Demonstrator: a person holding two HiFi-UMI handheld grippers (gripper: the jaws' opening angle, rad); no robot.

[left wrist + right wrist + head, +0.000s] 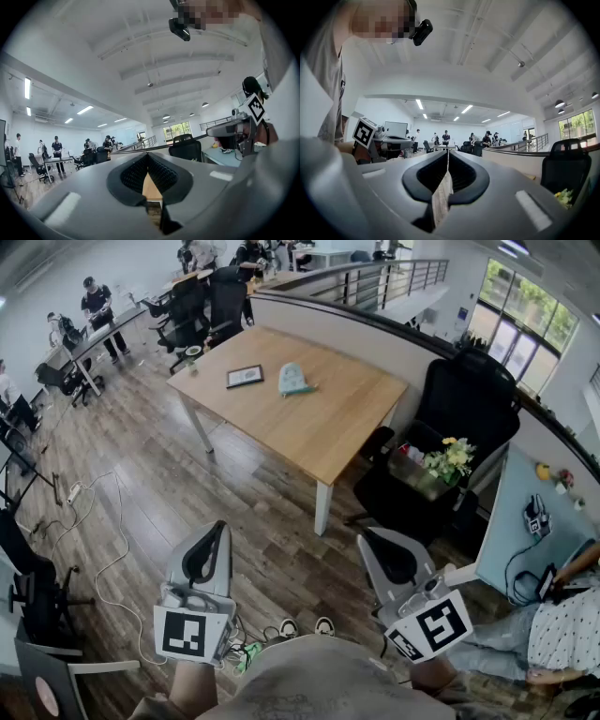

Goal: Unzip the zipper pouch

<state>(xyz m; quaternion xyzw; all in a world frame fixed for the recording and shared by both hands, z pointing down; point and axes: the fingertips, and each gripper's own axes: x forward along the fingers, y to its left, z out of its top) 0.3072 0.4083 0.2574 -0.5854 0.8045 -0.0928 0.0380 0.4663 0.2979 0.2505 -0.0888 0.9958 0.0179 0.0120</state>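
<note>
Zipper pouch (295,379) on table (356,418), well apart at 1 o'clock of left gripper (221,526), 11 o'clock of right gripper (364,540); fingers (133,174) of both pressed together, empty.

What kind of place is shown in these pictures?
Probably an open-plan office or lab: a wooden table stands on the wood floor, black office chairs are scattered around, and people work at desks farther back.

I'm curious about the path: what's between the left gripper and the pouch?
In the head view, just wood floor and bare tabletop before the pouch.
</note>
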